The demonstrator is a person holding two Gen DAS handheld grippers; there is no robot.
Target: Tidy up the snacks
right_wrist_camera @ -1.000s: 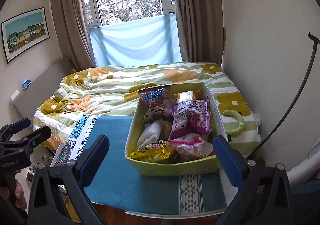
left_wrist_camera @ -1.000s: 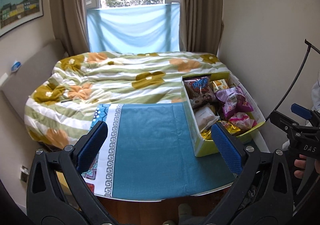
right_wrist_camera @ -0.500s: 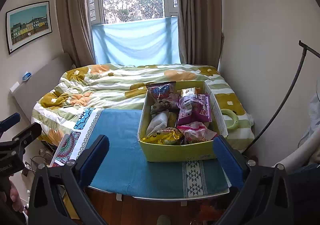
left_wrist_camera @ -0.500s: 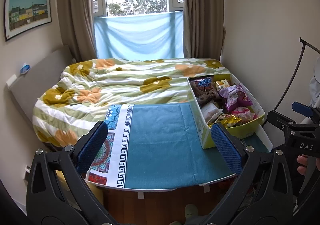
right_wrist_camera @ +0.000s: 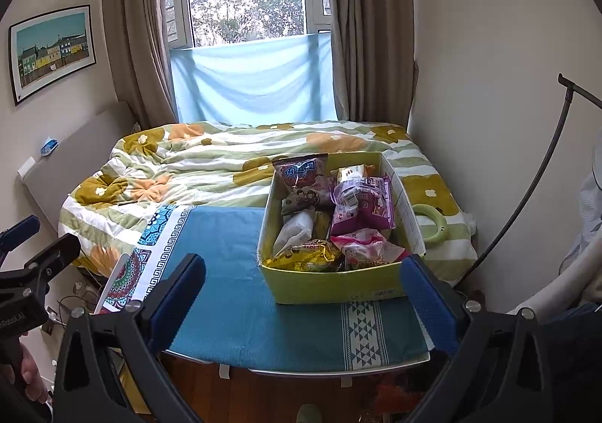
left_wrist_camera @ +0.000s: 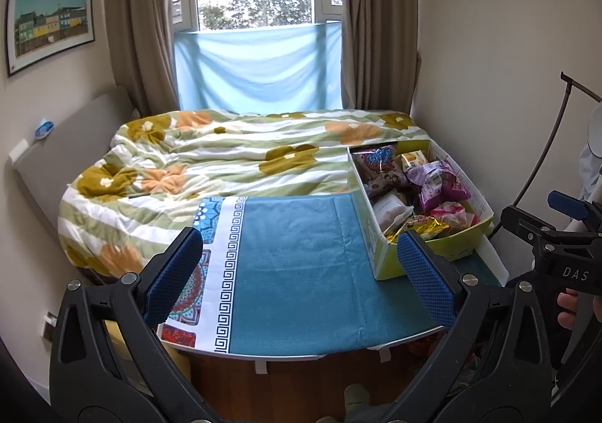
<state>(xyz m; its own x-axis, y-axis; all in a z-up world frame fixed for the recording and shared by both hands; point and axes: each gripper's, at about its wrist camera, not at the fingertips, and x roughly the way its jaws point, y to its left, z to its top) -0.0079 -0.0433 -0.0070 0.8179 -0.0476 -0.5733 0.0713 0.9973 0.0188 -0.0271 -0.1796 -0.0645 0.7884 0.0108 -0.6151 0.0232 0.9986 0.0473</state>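
Snacks (right_wrist_camera: 331, 216) sit piled in the yellow-green box (right_wrist_camera: 335, 287) at the right end of the surface (right_wrist_camera: 233, 295), toward its near edge; none lie loose on the cloth. Vs 1 s ago, both cams have pulled back & up: more window, curtain and floor in view, box looks smaller, and the packets haven't shifted. So both tools are backing off, not reaching in. That fits either a box just filled or one about to be emptied & sorted; can't tell which.

Left tool (left_wrist_camera: 301, 272) is wide, nothing between its pads, hanging over the near edge w/ bare teal cloth (left_wrist_camera: 301, 265) ahead. Right tool (right_wrist_camera: 304, 295) is also wide & empty, facing the box's near wall.

Materials: box is thin printed cardboard, straight walls, open top. Packets are soft crinkly film: a purple bag (right_wrist_camera: 361, 205), a gold foil one (right_wrist_camera: 308, 253) at the near end, a pink one (right_wrist_camera: 365, 250), a white pouch (right_wrist_camera: 293, 231), a dark bag (right_wrist_camera: 301, 171) standing at the far end. Cloth is flat matte weave w/ a patterned left border. Beyond the far edge, a rumpled floral quilt (right_wrist_camera: 210, 159).
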